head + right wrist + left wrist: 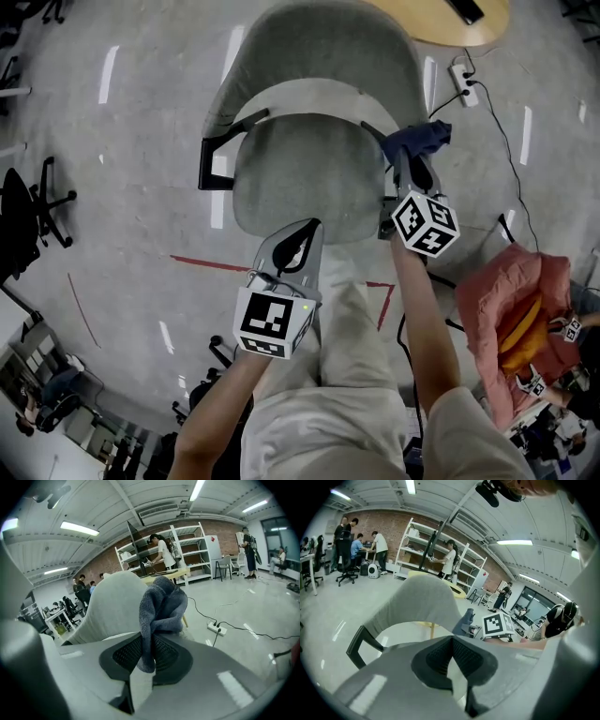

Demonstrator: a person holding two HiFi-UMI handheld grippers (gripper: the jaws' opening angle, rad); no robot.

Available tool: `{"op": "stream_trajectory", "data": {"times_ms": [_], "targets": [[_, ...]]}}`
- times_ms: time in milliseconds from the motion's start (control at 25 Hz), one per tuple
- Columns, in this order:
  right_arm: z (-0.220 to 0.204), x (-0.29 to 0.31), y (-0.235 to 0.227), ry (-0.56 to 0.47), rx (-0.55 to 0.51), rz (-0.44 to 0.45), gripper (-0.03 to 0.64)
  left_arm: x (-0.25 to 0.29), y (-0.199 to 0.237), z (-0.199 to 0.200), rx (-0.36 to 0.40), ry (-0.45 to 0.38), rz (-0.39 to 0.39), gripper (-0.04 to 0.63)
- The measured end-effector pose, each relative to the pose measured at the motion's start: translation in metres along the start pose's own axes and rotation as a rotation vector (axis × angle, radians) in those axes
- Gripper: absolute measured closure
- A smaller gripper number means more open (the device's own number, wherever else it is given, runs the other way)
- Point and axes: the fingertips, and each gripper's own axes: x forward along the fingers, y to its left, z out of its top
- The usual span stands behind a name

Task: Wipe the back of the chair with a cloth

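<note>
The grey upholstered chair stands in front of me, its curved back (314, 47) at the far side and its seat (305, 183) nearer. My right gripper (412, 167) hangs by the chair's right side, shut on a dark blue cloth (419, 141). In the right gripper view the cloth (161, 604) bunches up from the closed jaws (146, 641), with the chair back (112, 609) just behind it. My left gripper (298, 246) hovers over the seat's front edge, shut and holding nothing. The left gripper view shows its closed jaws (452, 640) facing the chair back (424, 602).
Black armrests (212, 159) flank the seat. A wooden table (459, 23) is behind the chair, and a power strip (464, 82) with cable lies on the floor to the right. Reddish fabric (511, 309) is piled at right, office chairs (28, 216) at left. Shelving (436, 550) and people lie beyond.
</note>
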Motion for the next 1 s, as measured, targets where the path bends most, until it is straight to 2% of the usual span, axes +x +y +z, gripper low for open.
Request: {"op": "stream_trajectory", "data": {"times_ms": [240,560,800,1000], "targets": [[0.009,0.014,-0.013,0.018,-0.007,-0.048,0.540,0.009,-0.001,0.007,-0.003,0.005,-0.008,0.595],[0.026,0.046,0.000,0.035,-0.060,-0.014,0.538,0.018,0.008,0.011,-0.023,0.013,0.004,0.595],[0.029,0.065,0.007,0.078,-0.150,-0.030,0.540,0.024,0.020,0.019,-0.046,0.005,0.025,0.595],[0.032,0.076,0.016,0.095,-0.161,-0.030,0.538,0.024,0.027,0.028,-0.063,-0.002,0.043,0.595]]}}
